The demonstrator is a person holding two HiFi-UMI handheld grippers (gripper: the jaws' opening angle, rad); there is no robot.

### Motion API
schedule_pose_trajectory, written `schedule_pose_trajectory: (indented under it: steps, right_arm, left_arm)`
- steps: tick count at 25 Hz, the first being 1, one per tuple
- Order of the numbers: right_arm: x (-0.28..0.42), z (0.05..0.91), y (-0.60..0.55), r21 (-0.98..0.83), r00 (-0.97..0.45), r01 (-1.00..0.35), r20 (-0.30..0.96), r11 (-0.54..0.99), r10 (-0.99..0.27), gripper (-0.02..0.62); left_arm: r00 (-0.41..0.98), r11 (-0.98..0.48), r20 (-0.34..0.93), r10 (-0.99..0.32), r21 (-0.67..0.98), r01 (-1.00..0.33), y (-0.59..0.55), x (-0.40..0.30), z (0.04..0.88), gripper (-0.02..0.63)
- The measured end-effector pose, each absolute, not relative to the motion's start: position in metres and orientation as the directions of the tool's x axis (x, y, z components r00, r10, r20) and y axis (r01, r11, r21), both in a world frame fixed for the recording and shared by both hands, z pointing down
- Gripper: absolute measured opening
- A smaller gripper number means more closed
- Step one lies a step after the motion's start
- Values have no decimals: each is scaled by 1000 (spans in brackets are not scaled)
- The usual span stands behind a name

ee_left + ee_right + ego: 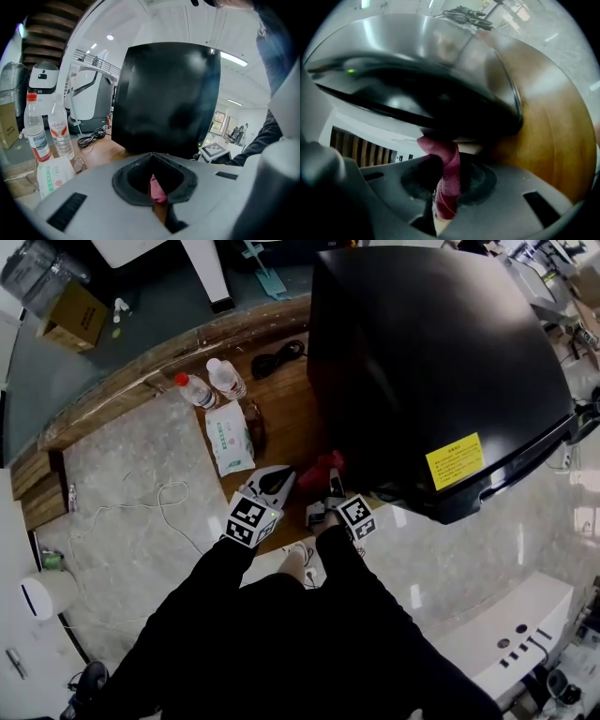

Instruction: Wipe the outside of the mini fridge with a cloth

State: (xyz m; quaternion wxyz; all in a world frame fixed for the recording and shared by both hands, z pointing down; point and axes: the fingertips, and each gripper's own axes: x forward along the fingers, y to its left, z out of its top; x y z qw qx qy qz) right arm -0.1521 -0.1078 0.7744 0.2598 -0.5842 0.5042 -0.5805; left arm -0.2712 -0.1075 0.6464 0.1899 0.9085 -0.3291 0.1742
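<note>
Pinching the red cloth (322, 468) in the jaws of left gripper (154, 187) and right gripper (443, 192) alike, at the mini fridge (431, 362) bottom corner on the tabletop (281, 399), with two bottles (226, 379) nearby, contents unclear.

Wipes pack (230, 437) on a wooden worktop (286, 418). Just behind the pack stand a red-capped bottle (196, 390) and a white-capped bottle (226, 379); a cable (278, 359) coils farther back.

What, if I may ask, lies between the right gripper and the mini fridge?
The red cloth, held by the right gripper, reaching the mini fridge; right gripper view.
</note>
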Motion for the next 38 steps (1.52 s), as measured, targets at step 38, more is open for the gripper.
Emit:
schedule_pose_trajectory:
  steps: [38]
  right_arm:
    - [-126, 330, 9, -43, -779, -627, 45, 778, -625, 77]
  left_arm:
    - [777, -765, 81, -624, 139, -628, 10, -180, 343, 3]
